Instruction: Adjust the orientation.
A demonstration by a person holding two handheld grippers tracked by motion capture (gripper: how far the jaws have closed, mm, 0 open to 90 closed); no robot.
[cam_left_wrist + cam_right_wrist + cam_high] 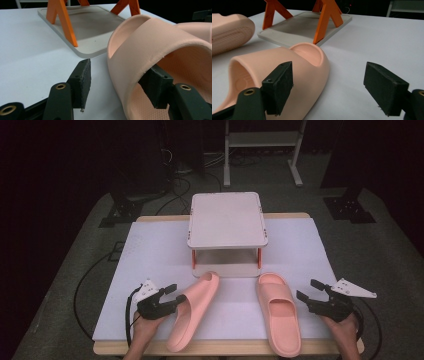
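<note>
At the left of the high view, the person's left hand (145, 327) holds the left gripper (176, 293) low over the white table cover (150, 255); its jaws stand apart, and the left gripper view shows one jaw inside the strap of the left pink rubber slide sandal (192, 312) and the other outside it on the table side, so they straddle the strap's wall without visibly squeezing it. That sandal lies tilted on its side, toe pointing toward the small white two-tier shelf with orange legs (227, 220), which stands at the middle of the table beyond both sandals. To the right of the first sandal, apart from it, the right pink rubber slide sandal (279, 312) lies flat on its sole. At the far right, the right hand (345, 330) holds the right gripper (311, 289) just beside that sandal's outer edge, jaws wide apart and holding nothing.
</note>
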